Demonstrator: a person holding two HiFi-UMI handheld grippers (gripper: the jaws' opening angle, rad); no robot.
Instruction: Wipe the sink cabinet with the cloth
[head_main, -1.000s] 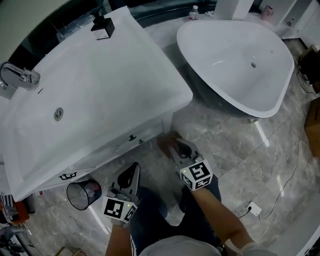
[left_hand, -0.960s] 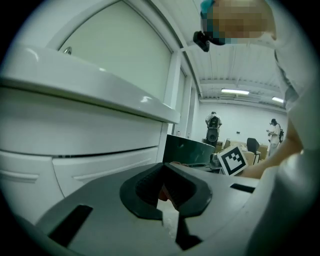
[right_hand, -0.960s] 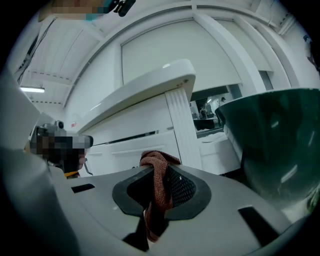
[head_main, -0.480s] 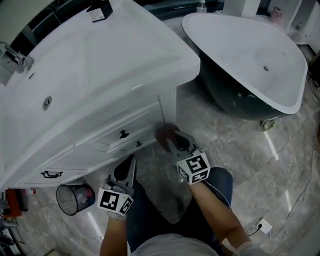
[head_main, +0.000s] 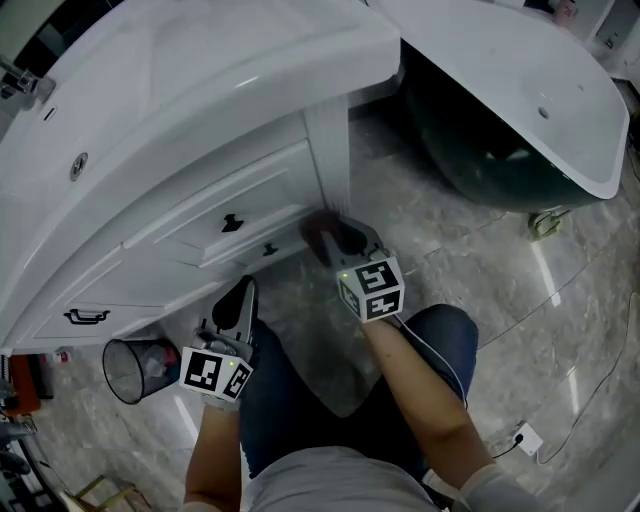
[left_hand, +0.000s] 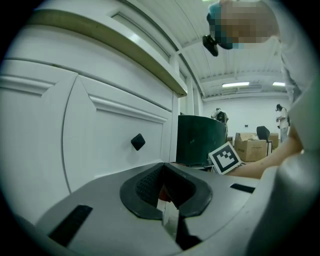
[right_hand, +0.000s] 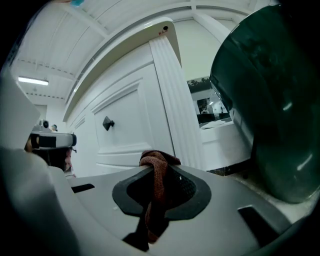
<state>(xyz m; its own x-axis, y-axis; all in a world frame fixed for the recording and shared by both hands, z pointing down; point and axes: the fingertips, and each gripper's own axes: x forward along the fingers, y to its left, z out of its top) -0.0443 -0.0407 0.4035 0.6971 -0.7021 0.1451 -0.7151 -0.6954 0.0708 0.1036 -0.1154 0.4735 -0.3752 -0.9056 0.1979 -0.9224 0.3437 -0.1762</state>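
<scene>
Right gripper view: the right gripper (right_hand: 159, 192) clamps the reddish cloth (right_hand: 156, 172) near the white sink cabinet (right_hand: 130, 125), low by its corner post. The left gripper (head_main: 238, 302) hangs closed and empty. Wiping seems underway; next, the cloth needs pressing flat against the panel.

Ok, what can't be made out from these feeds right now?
- Whether the cloth touches the sink cabinet: the head view shows only a dark blur at the right gripper, and its own view shows neither gap nor touch clearly.
- A reddish speck beyond the left gripper tips: too small to identify.
- The faucet: cut off by the head view's left edge.
- What the bin holds: too dark.
</scene>
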